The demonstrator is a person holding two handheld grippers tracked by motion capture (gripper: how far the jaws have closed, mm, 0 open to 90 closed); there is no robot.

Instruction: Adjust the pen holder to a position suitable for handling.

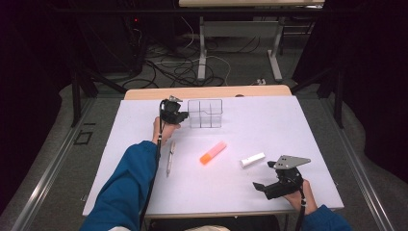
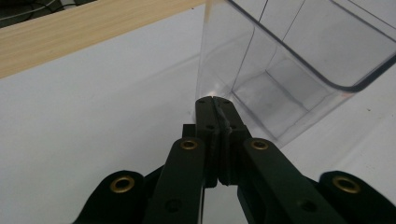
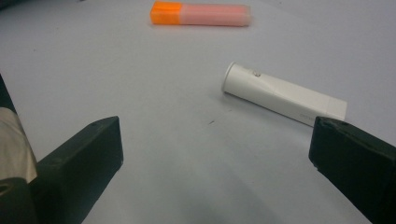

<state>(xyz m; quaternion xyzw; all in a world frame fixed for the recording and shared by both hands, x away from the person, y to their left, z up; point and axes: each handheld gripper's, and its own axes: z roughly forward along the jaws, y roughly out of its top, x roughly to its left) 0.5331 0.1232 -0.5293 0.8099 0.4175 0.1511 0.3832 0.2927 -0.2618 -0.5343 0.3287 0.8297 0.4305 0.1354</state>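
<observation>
A clear divided container [image 1: 205,113] stands at the back of the white table [image 1: 298,125]. My left gripper [image 1: 184,115] is at its left side. In the left gripper view the jaws of the left gripper [image 2: 215,100] are pressed together, with their tips against the near lower corner of the container [image 2: 289,70]. I cannot tell whether they pinch its wall. My right gripper [image 1: 264,176] rests near the front right, and its jaws stand wide apart [image 3: 215,154]. A white tube [image 3: 282,94] lies just ahead of them; it also appears in the high view [image 1: 252,160]. Farther off is an orange highlighter [image 3: 201,13], seen mid-table from above [image 1: 212,153].
A white pen [image 1: 170,157] lies left of centre, beside the person's left forearm in a blue sleeve [image 1: 127,183]. A wooden strip [image 2: 70,32] runs along the table's far edge. Beyond the table, cables and table legs [image 1: 202,53] are on the floor.
</observation>
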